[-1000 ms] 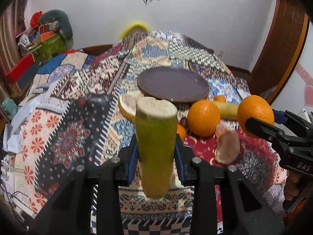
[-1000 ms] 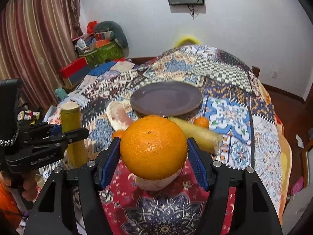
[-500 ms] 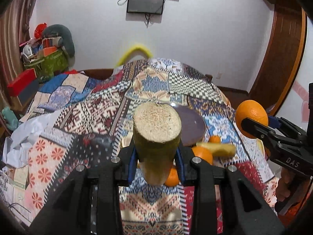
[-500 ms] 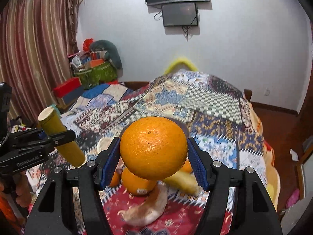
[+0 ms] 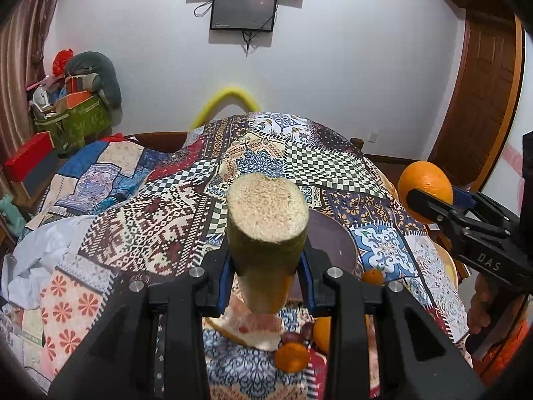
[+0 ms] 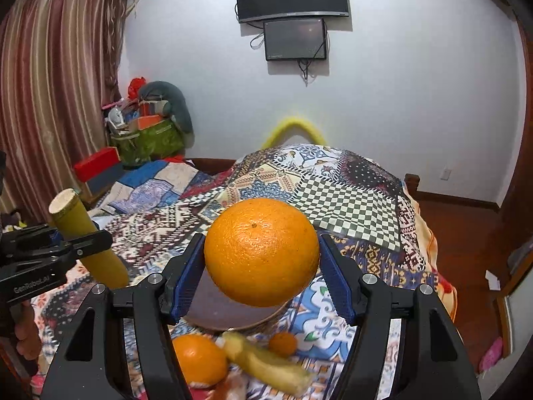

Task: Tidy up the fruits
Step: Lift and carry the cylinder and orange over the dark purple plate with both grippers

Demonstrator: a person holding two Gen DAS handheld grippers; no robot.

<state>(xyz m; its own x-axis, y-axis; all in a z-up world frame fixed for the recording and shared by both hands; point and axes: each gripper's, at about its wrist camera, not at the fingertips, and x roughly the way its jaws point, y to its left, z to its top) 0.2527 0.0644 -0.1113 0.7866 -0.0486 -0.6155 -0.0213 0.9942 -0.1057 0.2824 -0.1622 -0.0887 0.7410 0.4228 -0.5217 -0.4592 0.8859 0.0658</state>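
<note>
My left gripper [image 5: 266, 266] is shut on a green sugarcane stick [image 5: 266, 230], held up above the bed; it also shows at the left of the right wrist view [image 6: 88, 233]. My right gripper [image 6: 261, 273] is shut on a large orange [image 6: 261, 250], also seen at the right of the left wrist view [image 5: 424, 180]. A dark brown plate [image 6: 226, 313] lies on the patchwork quilt below both. Another orange [image 6: 198, 358], a small orange [image 6: 283, 343], a second cane piece [image 6: 266, 363] and a pomelo slice [image 5: 256, 328] lie in front of the plate.
The patchwork quilt [image 5: 160, 216] covers the bed. Boxes and a green bag [image 5: 76, 123] are stacked at the back left. A wooden door [image 5: 483, 100] stands at the right. Two screens [image 6: 293, 20] hang on the white wall.
Both grippers have lifted and tilted upward with their fruit, so the plate and loose fruit have dropped low in both views. The sugarcane stick now points its cut end at the camera.
</note>
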